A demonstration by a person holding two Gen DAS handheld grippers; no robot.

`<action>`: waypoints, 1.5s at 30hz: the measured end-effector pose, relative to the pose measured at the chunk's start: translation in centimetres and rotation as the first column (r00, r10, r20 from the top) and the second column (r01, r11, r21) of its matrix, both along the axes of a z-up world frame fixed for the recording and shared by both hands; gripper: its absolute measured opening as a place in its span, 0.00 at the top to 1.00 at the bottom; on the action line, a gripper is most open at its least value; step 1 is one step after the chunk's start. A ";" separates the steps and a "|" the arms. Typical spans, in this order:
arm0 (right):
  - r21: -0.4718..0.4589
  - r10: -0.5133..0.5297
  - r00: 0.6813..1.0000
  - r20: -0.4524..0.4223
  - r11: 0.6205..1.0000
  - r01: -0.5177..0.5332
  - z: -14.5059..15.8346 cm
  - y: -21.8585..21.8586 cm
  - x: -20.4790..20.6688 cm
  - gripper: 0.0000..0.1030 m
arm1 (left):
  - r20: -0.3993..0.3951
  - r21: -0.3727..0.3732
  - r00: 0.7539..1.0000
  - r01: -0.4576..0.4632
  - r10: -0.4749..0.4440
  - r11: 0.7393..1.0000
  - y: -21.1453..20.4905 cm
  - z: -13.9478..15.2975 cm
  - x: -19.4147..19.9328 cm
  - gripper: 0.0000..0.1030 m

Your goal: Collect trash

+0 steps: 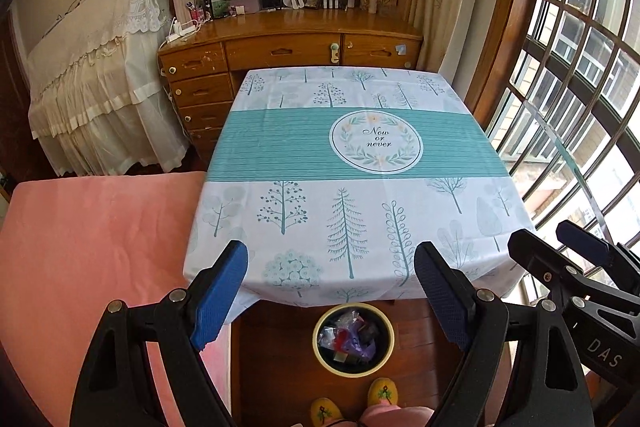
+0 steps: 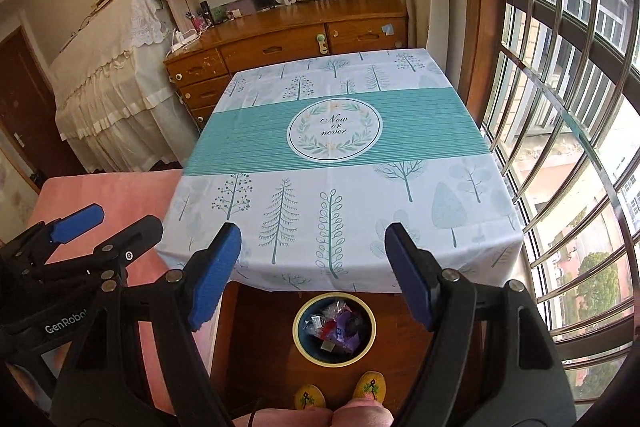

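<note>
A round yellow-rimmed trash bin stands on the wooden floor below the table's near edge and holds several crumpled wrappers in purple, red and clear plastic; it also shows in the right wrist view. The table wears a white and teal tree-print cloth with nothing on it, also in the right wrist view. My left gripper is open and empty above the table's near edge. My right gripper is open and empty beside it, and shows at the right of the left wrist view.
A pink-covered bed lies left of the table. A wooden desk with drawers and bookshelves stands behind it. A lace-covered piano is at back left. A barred window runs along the right. Yellow slippers stand near the bin.
</note>
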State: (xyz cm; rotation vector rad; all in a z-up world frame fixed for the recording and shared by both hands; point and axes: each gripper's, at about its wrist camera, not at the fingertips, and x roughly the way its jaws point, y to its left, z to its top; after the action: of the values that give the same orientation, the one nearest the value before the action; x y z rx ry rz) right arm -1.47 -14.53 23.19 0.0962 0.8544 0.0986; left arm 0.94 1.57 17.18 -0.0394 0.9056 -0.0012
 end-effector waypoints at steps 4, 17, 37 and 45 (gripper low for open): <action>-0.001 0.004 1.000 0.004 1.000 -0.004 0.4 -0.1 -0.3 0.30 | -0.003 -0.014 1.000 -0.012 0.012 1.000 0.1 0.1 -0.1 0.16; 0.003 0.015 1.000 0.008 1.000 -0.015 0.4 -0.7 0.0 0.30 | 0.005 -0.011 1.000 -0.015 0.015 1.000 0.1 0.4 -0.2 0.16; 0.015 0.049 0.999 -0.007 0.999 -0.049 -0.1 -1.6 0.6 0.30 | -0.012 0.010 0.998 -0.064 0.064 0.998 -1.9 0.1 -0.3 0.16; 0.015 0.062 0.998 -0.015 0.998 -0.062 -0.6 -2.2 0.7 0.30 | -0.024 0.008 0.997 -0.069 0.069 0.998 -2.2 -0.5 -0.3 0.16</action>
State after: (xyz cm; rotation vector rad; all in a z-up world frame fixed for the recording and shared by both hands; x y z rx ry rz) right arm -0.80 -16.75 22.57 0.0841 0.8723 0.1627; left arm 0.60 -0.61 16.69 -0.0643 0.9285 0.0671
